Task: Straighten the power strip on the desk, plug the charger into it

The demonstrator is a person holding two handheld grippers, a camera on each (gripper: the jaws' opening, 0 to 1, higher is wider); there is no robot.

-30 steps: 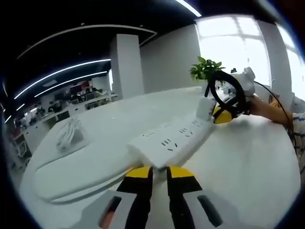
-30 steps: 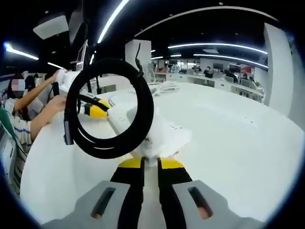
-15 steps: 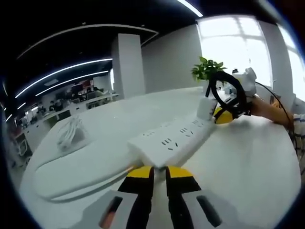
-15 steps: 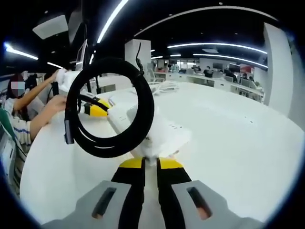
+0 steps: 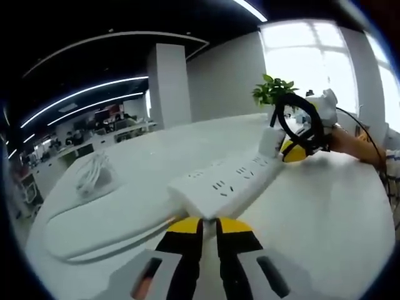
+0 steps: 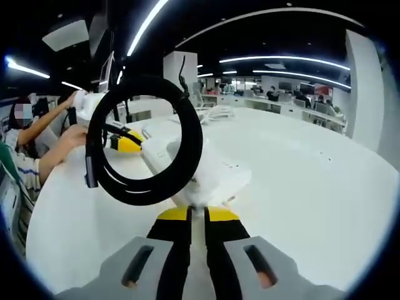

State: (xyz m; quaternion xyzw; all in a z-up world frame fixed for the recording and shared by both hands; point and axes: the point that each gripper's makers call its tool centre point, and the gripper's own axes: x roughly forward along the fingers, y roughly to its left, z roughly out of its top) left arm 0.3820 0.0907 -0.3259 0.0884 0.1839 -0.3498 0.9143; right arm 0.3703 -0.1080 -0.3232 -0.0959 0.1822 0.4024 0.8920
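A long white power strip (image 5: 228, 181) lies on the white desk (image 5: 325, 212), reaching away from my left gripper (image 5: 209, 224), whose jaws are shut at its near end. On the strip's far end stands the white charger (image 5: 272, 140) with its black coiled cable (image 5: 317, 128), and my right gripper (image 5: 292, 150) is on it. In the right gripper view, my right gripper (image 6: 197, 215) is shut on the charger (image 6: 199, 199) over the strip (image 6: 228, 175). The coil (image 6: 192, 147) hangs in front. My left gripper (image 6: 128, 142) is at the far end. Whether the prongs are seated is hidden.
The strip's thick white cord (image 5: 94, 234) loops left across the desk. A bundle of white cable (image 5: 90, 175) lies farther left, and a potted plant (image 5: 272, 90) stands behind the charger. The person's arms (image 6: 53, 153) reach in along the desk edge.
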